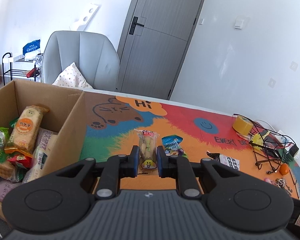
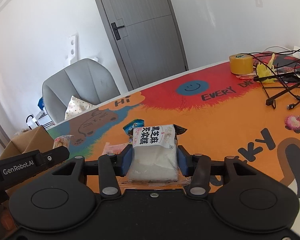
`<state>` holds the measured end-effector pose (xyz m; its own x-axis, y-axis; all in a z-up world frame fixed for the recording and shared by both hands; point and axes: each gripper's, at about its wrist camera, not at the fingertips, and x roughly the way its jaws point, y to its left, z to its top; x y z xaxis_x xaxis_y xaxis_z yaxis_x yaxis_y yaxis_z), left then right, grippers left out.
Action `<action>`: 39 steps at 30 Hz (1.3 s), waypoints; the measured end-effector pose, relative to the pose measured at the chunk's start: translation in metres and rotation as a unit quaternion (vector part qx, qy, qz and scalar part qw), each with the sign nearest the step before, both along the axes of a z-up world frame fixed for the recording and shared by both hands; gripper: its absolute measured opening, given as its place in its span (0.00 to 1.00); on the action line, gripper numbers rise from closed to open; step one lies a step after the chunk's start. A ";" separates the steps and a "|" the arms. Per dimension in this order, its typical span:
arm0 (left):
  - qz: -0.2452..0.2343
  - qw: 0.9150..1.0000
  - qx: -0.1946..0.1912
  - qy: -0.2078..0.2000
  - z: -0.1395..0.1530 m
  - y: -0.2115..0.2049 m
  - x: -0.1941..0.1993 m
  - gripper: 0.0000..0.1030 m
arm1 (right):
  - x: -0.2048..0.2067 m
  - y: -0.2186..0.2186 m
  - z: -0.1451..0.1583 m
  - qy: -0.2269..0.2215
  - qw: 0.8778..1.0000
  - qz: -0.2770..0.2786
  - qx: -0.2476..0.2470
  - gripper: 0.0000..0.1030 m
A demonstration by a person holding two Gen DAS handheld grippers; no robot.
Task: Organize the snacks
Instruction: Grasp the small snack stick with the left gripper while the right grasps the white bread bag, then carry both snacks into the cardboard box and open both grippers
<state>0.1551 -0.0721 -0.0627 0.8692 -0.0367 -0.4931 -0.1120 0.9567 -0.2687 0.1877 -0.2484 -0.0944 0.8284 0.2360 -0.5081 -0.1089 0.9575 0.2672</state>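
Note:
My left gripper [image 1: 147, 157] is shut on a long clear snack packet [image 1: 147, 148] with a yellow cartoon face, just above the colourful table mat. A blue snack bag [image 1: 173, 145] lies right of it. A cardboard box [image 1: 50, 108] holding several snack packs stands at the left. My right gripper [image 2: 154, 160] is shut on a white cake packet [image 2: 155, 154] with black Chinese lettering, which also shows in the left wrist view [image 1: 228, 160]. The blue bag [image 2: 134, 127] lies behind it. The left gripper's body [image 2: 30, 163] shows at the left.
A yellow tape roll [image 1: 242, 125], tangled black cables and a wire stand [image 1: 270, 146], a small orange [image 1: 284, 169] and a pink charm [image 2: 294, 122] crowd the table's right end. A grey armchair [image 1: 80, 58] and a grey door [image 1: 160, 40] stand behind the table.

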 end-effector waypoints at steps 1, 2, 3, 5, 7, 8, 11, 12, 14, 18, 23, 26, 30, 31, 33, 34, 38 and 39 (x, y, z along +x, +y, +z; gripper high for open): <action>0.000 1.000 0.000 -0.003 0.002 0.000 -0.002 0.17 | -0.003 0.001 0.003 -0.004 1.000 0.002 0.002 0.46; 0.000 1.000 0.001 -0.006 0.004 0.001 -0.005 0.17 | -0.005 0.001 0.005 -0.008 1.000 0.004 0.004 0.46; 0.000 1.000 0.001 -0.009 0.006 0.001 -0.007 0.17 | -0.007 0.002 0.007 -0.011 1.000 0.005 0.005 0.46; 0.002 1.000 0.000 -0.013 0.009 0.003 -0.011 0.17 | -0.012 0.004 0.011 -0.017 1.000 0.007 0.007 0.46; 0.003 1.000 0.001 -0.018 0.012 0.005 -0.016 0.17 | -0.016 0.005 0.013 -0.022 1.000 0.010 0.011 0.46; 0.004 1.000 0.000 -0.021 0.013 0.006 -0.018 0.17 | -0.017 0.006 0.015 -0.024 1.000 0.011 0.012 0.46; 0.006 1.000 -0.002 -0.028 0.017 0.010 -0.025 0.17 | -0.022 0.008 0.020 -0.030 0.999 0.014 0.014 0.46; 0.008 1.000 -0.002 -0.030 0.019 0.012 -0.027 0.17 | -0.024 0.009 0.021 -0.032 0.999 0.015 0.015 0.46; 0.011 0.999 -0.003 -0.035 0.022 0.015 -0.031 0.17 | -0.028 0.012 0.025 -0.039 0.999 0.018 0.015 0.46; 0.021 0.999 0.000 -0.046 0.031 0.026 -0.041 0.17 | -0.033 0.019 0.032 -0.049 0.998 0.027 0.018 0.46; 0.038 0.998 -0.003 -0.056 0.040 0.046 -0.051 0.17 | -0.039 0.033 0.038 -0.060 0.997 0.044 0.023 0.46; 0.051 0.997 -0.006 -0.061 0.044 0.061 -0.056 0.17 | -0.041 0.044 0.041 -0.064 0.996 0.054 0.024 0.46; 0.068 0.996 -0.009 -0.065 0.047 0.081 -0.061 0.17 | -0.041 0.058 0.044 -0.067 0.995 0.067 0.027 0.46; 0.072 0.995 -0.010 -0.065 0.047 0.086 -0.062 0.17 | -0.042 0.062 0.045 -0.067 0.995 0.069 0.027 0.46; 0.079 0.995 -0.012 -0.064 0.047 0.095 -0.063 0.17 | -0.042 0.070 0.046 -0.068 0.994 0.076 0.028 0.46; 0.082 0.994 -0.013 -0.064 0.047 0.100 -0.063 0.17 | -0.042 0.073 0.047 -0.068 0.994 0.080 0.027 0.46; 0.095 0.993 -0.019 -0.062 0.047 0.117 -0.063 0.17 | -0.040 0.089 0.050 -0.069 0.993 0.092 0.023 0.46; 0.097 0.993 -0.021 -0.061 0.046 0.121 -0.062 0.17 | -0.039 0.092 0.051 -0.069 0.993 0.094 0.023 0.46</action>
